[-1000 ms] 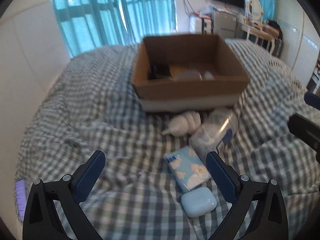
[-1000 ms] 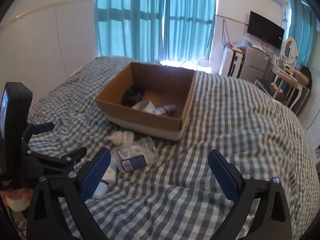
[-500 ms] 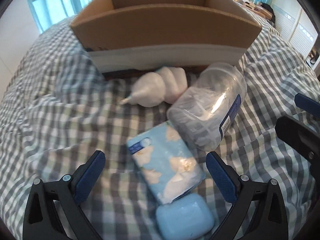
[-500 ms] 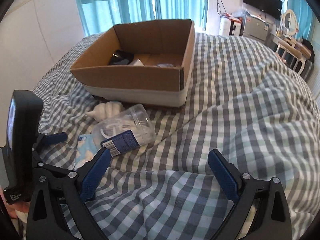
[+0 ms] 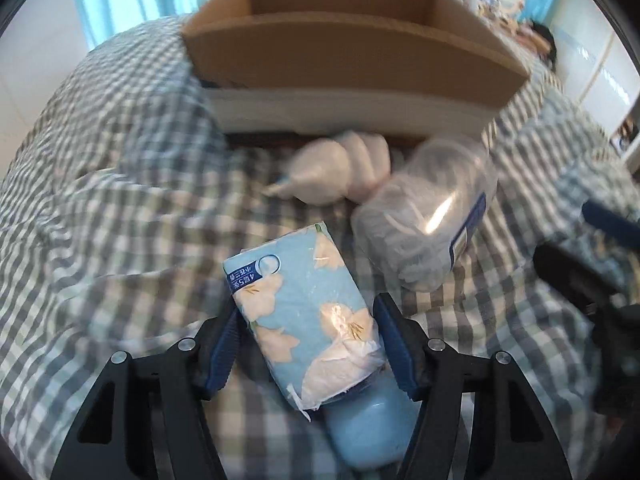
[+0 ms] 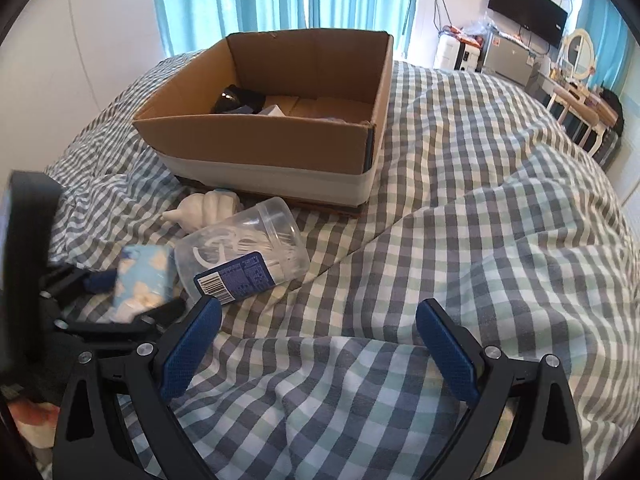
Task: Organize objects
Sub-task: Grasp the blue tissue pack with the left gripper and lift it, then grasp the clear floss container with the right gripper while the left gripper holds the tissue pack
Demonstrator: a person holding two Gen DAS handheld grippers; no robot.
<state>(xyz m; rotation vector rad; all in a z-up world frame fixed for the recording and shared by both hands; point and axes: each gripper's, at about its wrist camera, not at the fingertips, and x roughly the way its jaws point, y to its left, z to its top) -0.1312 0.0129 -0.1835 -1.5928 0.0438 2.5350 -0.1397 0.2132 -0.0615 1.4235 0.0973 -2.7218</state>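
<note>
A blue floral tissue pack [image 5: 304, 312] lies on the checked bedspread. My left gripper [image 5: 306, 308] straddles it; the jaws are closing and both blue pads touch its long sides. A pale blue earbud case [image 5: 372, 420] sits under the pack's near end. Just beyond lie a white seashell [image 5: 344, 172] and a clear jar of floss picks [image 5: 424, 220], in front of the open cardboard box [image 5: 352, 52]. In the right wrist view the pack [image 6: 140, 276] sits at the left inside the left gripper. My right gripper [image 6: 319, 306] hangs open over bare bedspread, right of the jar [image 6: 248, 248].
The box [image 6: 260, 144] holds a black item and some small things. The bedspread [image 6: 480, 220] rises in folds to the right. Curtains, a wall TV [image 6: 528, 8] and a dressing table stand far behind the bed.
My left gripper dropped towards the tissue pack and its jaws narrowed from wide open onto the pack's sides. My right gripper sank nearer the bedspread and stayed open.
</note>
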